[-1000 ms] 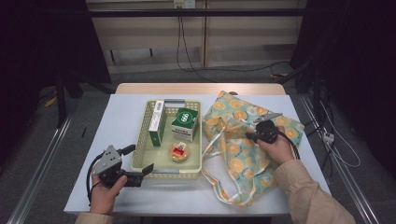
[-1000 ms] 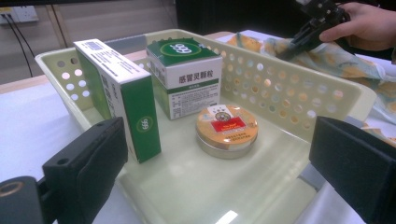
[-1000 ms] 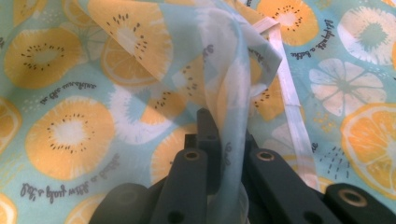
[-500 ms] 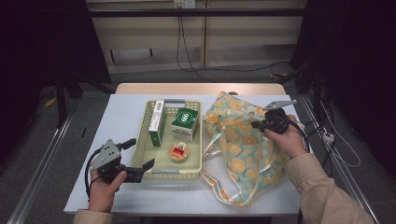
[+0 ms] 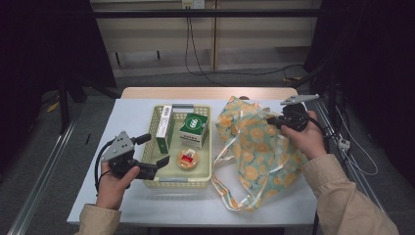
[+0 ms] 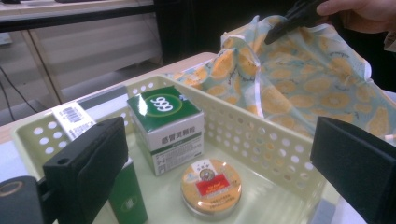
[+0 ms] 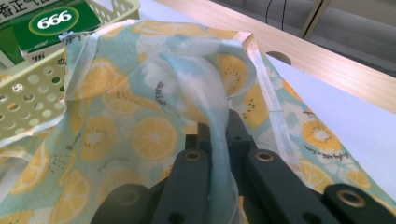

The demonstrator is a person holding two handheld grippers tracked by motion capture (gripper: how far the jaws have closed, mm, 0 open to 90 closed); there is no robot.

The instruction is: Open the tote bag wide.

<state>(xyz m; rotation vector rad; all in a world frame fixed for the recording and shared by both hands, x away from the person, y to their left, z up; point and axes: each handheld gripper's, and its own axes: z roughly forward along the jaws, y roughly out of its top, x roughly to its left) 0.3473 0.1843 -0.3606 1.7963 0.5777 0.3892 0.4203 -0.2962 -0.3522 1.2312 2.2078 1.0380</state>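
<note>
A person at a pale counter [image 5: 147,205] holds a gripper in each hand. The right gripper [image 5: 272,121] is clamped on a fold of a light blue fabric bag printed with orange slices [image 5: 254,147]. In the right gripper view the cloth is pinched tight between the two black jaws, and the bag [image 7: 140,121] fans out ahead of and below them. In the high view the bag hangs from that gripper, its top raised off the counter while its lower part and pale straps [image 5: 230,161] lie on the counter below and to the left of it.

The left gripper [image 5: 155,152] stands with its jaws wide apart and nothing between them. It is at the near left corner of a pale yellow perforated basket [image 5: 208,147], with one jaw over the basket's near rim. Seen along this gripper's jaws, three things lie just ahead in the basket [image 6: 261,135]: a round orange tin with a red label [image 6: 211,185] nearest, a green and white box marked 666 [image 6: 167,126] behind it, and a tall narrow green box with a barcode [image 6: 74,120] on the left, partly behind the left jaw. Beyond the basket's far wall, well ahead of this gripper, the bag [image 6: 308,88] rises, with the right gripper [image 6: 292,21] gripping its top edge.
</note>
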